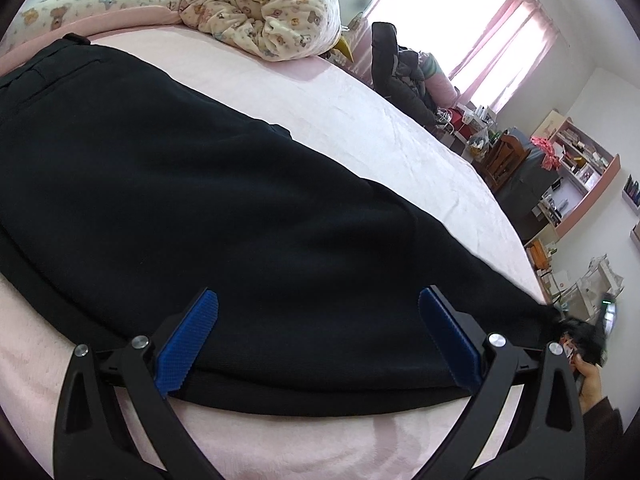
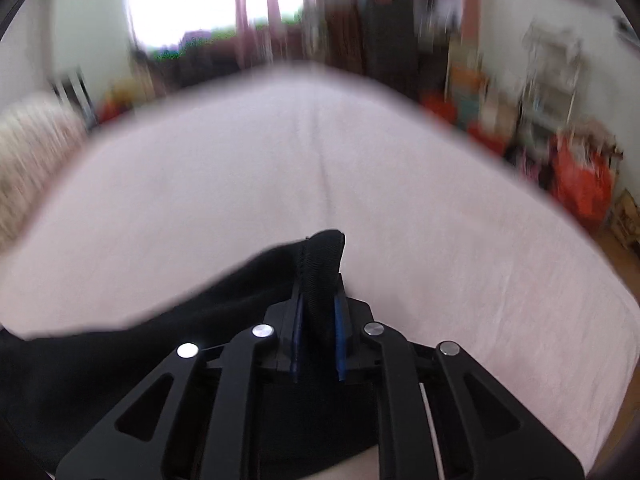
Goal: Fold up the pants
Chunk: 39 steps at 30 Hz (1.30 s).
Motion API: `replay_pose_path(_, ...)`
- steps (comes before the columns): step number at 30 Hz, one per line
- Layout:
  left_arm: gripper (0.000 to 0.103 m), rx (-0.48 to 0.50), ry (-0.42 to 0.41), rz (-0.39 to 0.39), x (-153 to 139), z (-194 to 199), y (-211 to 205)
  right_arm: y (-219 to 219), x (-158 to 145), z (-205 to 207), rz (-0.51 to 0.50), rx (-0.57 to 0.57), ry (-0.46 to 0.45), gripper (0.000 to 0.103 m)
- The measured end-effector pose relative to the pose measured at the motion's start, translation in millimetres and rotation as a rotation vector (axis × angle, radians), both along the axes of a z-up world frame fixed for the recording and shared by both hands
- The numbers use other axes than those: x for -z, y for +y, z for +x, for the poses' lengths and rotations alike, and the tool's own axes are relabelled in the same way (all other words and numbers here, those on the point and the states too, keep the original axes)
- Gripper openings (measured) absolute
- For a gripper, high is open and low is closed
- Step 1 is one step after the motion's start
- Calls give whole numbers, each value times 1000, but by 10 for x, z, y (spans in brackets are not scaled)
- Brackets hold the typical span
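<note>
Left wrist view: black pants (image 1: 168,184) lie flat across a bed (image 1: 380,120) with a pink sheet, the waistband toward the far upper left and the legs running to the lower right. The left hand-held gripper (image 1: 318,340) stands wide apart over the near edge of the cloth, its blue pads (image 1: 188,344) to either side and pressing nothing. A bear-print quilt (image 1: 260,4) is bunched at the head of the bed. At the lower right edge a hand (image 1: 588,380) shows beside the far end of the pants.

In the right wrist view, much blurred, the right hand-held gripper (image 2: 318,320) is clamped on a hemmed edge of the pants (image 2: 322,272), which sticks up between the pads. The rest of the cloth trails off to the lower left over the pink sheet (image 2: 360,160).
</note>
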<state>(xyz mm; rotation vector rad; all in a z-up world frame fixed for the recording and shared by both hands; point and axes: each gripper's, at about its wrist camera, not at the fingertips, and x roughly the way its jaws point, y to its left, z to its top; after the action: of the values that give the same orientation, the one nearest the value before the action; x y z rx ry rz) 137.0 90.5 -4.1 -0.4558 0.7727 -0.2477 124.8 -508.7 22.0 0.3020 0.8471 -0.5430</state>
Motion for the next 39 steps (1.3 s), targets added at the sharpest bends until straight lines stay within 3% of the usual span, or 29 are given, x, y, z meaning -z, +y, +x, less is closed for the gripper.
replay_pose_path(1, 101, 2, 0, 8, 2, 1, -11, -71, 155, 56, 55, 6, 60, 12)
replay_pose_path(2, 101, 5, -2, 12, 1, -3, -16, -117, 203, 49, 95, 12, 56, 13)
replay_pose_path(3, 101, 5, -2, 13, 1, -5, -19, -171, 172, -49, 128, 37, -8, 22)
replay_pose_path(4, 101, 5, -1, 10, 4, -1, -14, -205, 113, -149, 134, 67, -55, 43)
replay_pose_path(5, 101, 4, 2, 6, 6, 2, -8, -235, 50, -241, 127, 98, -83, 56)
replay_pose_path(6, 101, 4, 4, 4, 9, 3, -5, -265, -51, -388, 121, 125, -128, 62)
replay_pose_path(8, 101, 2, 6, -4, 6, 4, 10, -285, -148, -595, 170, 118, -205, 58)
replay_pose_path(9, 101, 2, 7, -7, 7, 3, 14, -286, -172, -749, 260, 97, -266, 50)
replay_pose_path(11, 101, 1, 5, -8, 7, 11, 17, -308, -90, -937, 468, 59, -326, 47)
replay_pose_path(14, 101, 3, 3, 7, 4, 11, 12, -230, 143, -1032, 676, 48, -297, 46)
replay_pose_path(16, 101, 4, -2, 23, -3, 5, -2, -189, 301, -1042, 745, 57, -258, 46)
replay_pose_path(24, 101, 3, -4, 23, -1, -4, -20, -46, 452, -893, 711, 97, -201, 46)
replay_pose_path(25, 101, 3, -2, 24, -2, -2, -24, -49, 451, -871, 695, 100, -203, 37)
replay_pose_path(26, 101, 4, -1, 25, 1, 2, -25, -53, 454, -838, 670, 104, -204, 18)
replay_pose_path(27, 101, 4, -1, 25, 8, 2, -28, -72, 447, -789, 632, 109, -196, 7)
replay_pose_path(28, 101, 5, -1, 23, 10, 2, -27, -92, 420, -754, 612, 118, -200, 3)
replay_pose_path(32, 101, 5, 0, 23, 23, 3, -35, -99, -126, -703, 540, 40, -398, 2)
replay_pose_path(35, 101, 8, 2, 34, 29, 12, -49, 95, -633, -772, 379, -81, -545, 2)
replay_pose_path(37, 101, 11, 3, 35, 26, 11, -52, 133, -577, -767, 328, -56, -462, 2)
replay_pose_path(39, 101, 13, 6, 27, 22, 13, -46, -1, -169, -726, 403, 40, -302, 2)
